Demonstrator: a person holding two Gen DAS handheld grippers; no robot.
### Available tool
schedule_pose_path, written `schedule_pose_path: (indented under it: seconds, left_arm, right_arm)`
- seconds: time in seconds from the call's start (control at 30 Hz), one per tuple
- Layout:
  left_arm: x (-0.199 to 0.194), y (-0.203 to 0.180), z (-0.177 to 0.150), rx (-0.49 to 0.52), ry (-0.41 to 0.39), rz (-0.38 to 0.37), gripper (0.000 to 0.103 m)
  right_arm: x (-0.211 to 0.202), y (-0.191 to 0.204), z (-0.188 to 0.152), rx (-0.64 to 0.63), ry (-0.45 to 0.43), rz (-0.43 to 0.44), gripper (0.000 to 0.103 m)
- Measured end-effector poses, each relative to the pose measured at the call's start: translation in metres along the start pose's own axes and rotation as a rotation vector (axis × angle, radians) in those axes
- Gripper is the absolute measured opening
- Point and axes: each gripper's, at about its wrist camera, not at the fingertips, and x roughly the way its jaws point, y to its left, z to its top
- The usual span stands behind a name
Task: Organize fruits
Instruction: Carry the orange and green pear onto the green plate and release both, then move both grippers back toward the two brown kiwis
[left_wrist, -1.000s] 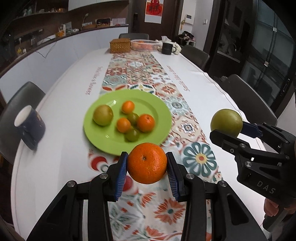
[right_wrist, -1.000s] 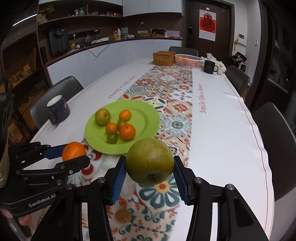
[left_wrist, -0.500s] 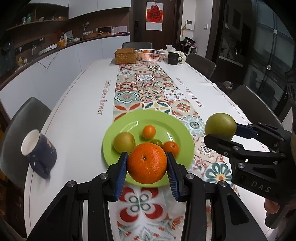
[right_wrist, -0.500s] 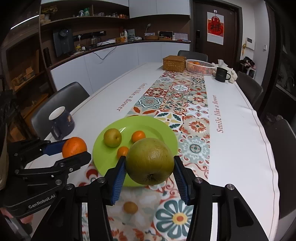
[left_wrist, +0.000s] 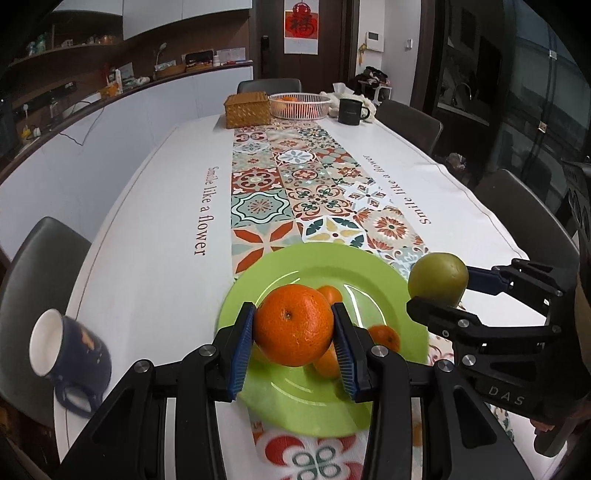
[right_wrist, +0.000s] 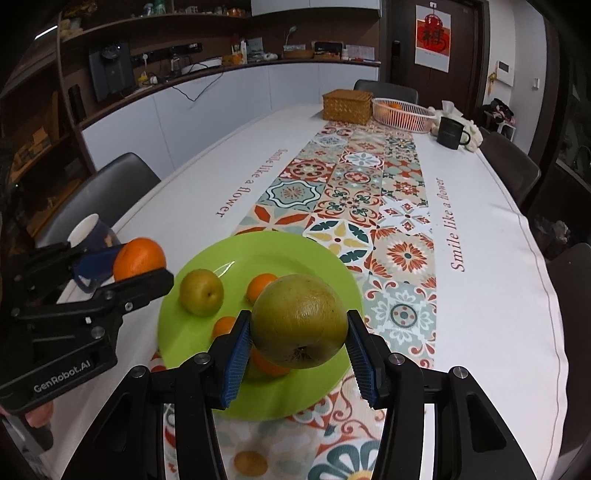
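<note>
The left gripper (left_wrist: 293, 332) sits low in the centre of its own view, fingers reaching forward over the near part of the green plate (left_wrist: 373, 275), clamped on a large orange (left_wrist: 293, 325) pinched between the blue pads. In the right wrist view the same tool enters from the left edge, its orange (right_wrist: 138, 258) held just beyond the plate's left rim. The right gripper (right_wrist: 299, 341) likewise points forward from the bottom centre of its view, closed on a big green-brown pear (right_wrist: 299, 326) that hangs over the near right part of the plate (right_wrist: 280, 247). In the left wrist view it comes in from the right edge, the pear (left_wrist: 437, 277) at the plate's right rim.

Counted: two fruits held, one per gripper. On the plate the right wrist view shows one smaller pear (right_wrist: 201, 291) at left, three small oranges at least, the far one (right_wrist: 260, 286), one (right_wrist: 224, 326) near the left pad and one partly hidden under the held pear; more may be hidden. One small fruit (right_wrist: 251, 463) lies on the patterned runner (right_wrist: 354, 192) at the bottom of the frame, off the plate. One navy mug (left_wrist: 70, 356) stands at lower left of the left view. At the top of that view stand one wicker box (left_wrist: 247, 110), one white basket (left_wrist: 300, 105) with fruit and one dark mug (left_wrist: 351, 111)
</note>
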Motion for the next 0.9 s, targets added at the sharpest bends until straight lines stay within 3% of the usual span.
schedule_pose_path:
  seconds: [0.53,0.63,0.73,0.8,0.9]
  left_arm:
    - [0.071,0.015,0.016,0.004,0.129,0.005,0.041]
    - [0.073,0.014,0.016,0.006,0.142,0.014,0.042]
    - [0.068,0.014,0.014,0.008,0.126,0.034,0.051]
    - [0.061,0.013,0.011,0.009,0.112,0.041,0.052]
    - [0.051,0.011,0.007,0.017,0.099,0.064,0.052]
  right_arm:
    - [0.055,-0.004,0.016,-0.009,0.11,-0.014,0.051]
    - [0.059,-0.004,0.015,-0.008,0.119,-0.012,0.051]
    - [0.054,-0.004,0.014,-0.01,0.094,-0.018,0.052]
    - [0.05,-0.005,0.014,-0.014,0.08,-0.03,0.059]
    - [0.039,-0.007,0.012,-0.001,0.054,-0.031,0.059]
